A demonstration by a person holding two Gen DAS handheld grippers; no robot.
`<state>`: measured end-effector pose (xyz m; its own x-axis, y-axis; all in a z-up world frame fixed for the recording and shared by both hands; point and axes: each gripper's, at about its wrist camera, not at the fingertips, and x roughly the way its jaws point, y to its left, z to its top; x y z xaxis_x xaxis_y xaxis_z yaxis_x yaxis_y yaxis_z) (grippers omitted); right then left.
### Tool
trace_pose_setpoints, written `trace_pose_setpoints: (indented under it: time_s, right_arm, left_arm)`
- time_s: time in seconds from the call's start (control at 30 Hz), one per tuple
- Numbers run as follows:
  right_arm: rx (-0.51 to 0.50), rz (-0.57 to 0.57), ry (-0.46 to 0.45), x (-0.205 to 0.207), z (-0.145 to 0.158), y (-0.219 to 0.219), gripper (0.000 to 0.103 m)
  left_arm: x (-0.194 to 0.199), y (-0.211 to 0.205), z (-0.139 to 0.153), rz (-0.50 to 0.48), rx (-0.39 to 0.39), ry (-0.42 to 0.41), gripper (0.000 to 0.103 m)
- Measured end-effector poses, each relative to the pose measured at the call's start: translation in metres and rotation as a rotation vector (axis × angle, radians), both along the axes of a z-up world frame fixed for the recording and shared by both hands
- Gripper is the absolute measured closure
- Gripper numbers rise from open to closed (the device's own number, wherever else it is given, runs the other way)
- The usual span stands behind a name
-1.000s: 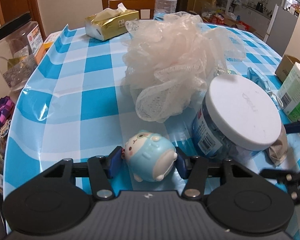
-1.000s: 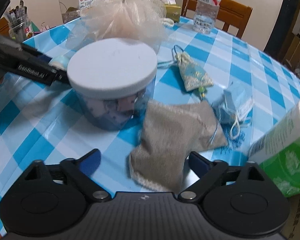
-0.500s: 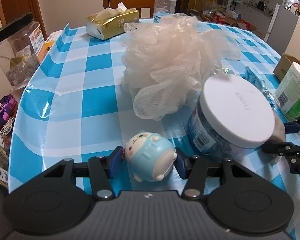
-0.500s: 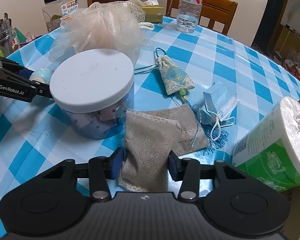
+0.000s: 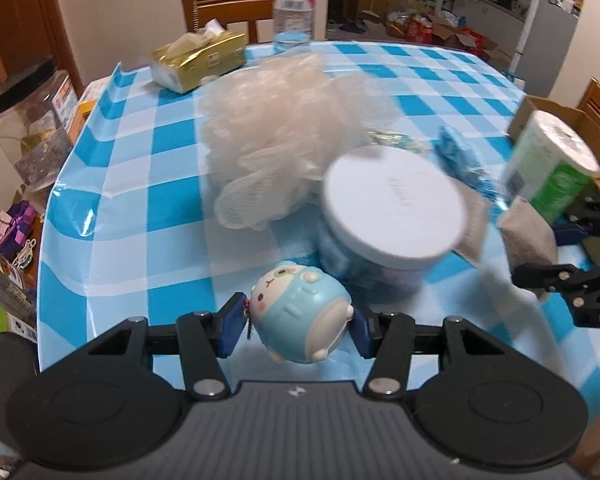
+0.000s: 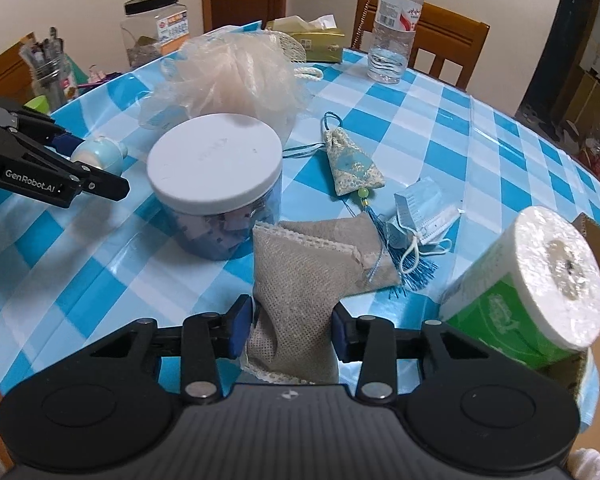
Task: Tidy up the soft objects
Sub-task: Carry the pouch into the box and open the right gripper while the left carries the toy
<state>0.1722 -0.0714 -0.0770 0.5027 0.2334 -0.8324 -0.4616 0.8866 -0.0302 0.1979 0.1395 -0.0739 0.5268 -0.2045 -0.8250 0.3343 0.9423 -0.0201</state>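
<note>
We hold one soft thing in each gripper. Our left gripper [image 5: 296, 326] has its jaws partly apart and pressed on the sides of a pale blue squishy animal toy [image 5: 300, 312], which sits tilted between the blue pads, apparently clear of the checked tablecloth [image 5: 140, 184], so the grip looks firm enough to carry it. Our right gripper [image 6: 294, 330] has its jaws closing on the near end of a grey mesh sachet [image 6: 304, 276]; the pads [image 6: 240, 330] pinch the cloth in, and the far end, at twelve o'clock from the grip, seems to drape onto the table, likely because the bag is limp. Seen from the right wrist, the white-lidded jar [image 6: 216, 160] stands at eleven o'clock, with the peach bath pouf [image 6: 236, 76] just behind it. The brocade pouch [image 6: 352, 164] with its tassel and the folded face mask [image 6: 420, 208] lie at one o'clock beyond the sachet, and the wrapped paper roll [image 6: 540, 284] sits at three o'clock. We judge both items are meant for a common spot, though which one we cannot tell.
</note>
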Motion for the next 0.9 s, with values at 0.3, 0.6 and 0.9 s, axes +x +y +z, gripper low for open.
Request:
trace_pose_setpoints:
  time_s: [0.3,0.6,0.9]
  right_arm:
    - [0.001,0.040,-0.005,-0.032,0.032,-0.033,0.058]
    - [-0.029,0.020,-0.047,-0.060,0.065,-0.095,0.058]
    - [0.018,0.000,-0.063,-0.065,0.072,-0.152,0.042]
  left_arm:
    - [-0.037,-0.047,0.031,-0.135,-0.031,0.043,0.051]
    - [-0.059,-0.115,0.055,-0.259,-0.070,0.032,0.051]
    - [-0.071,-0.162,0.061,-0.272,-0.077,-0.001,0.050]
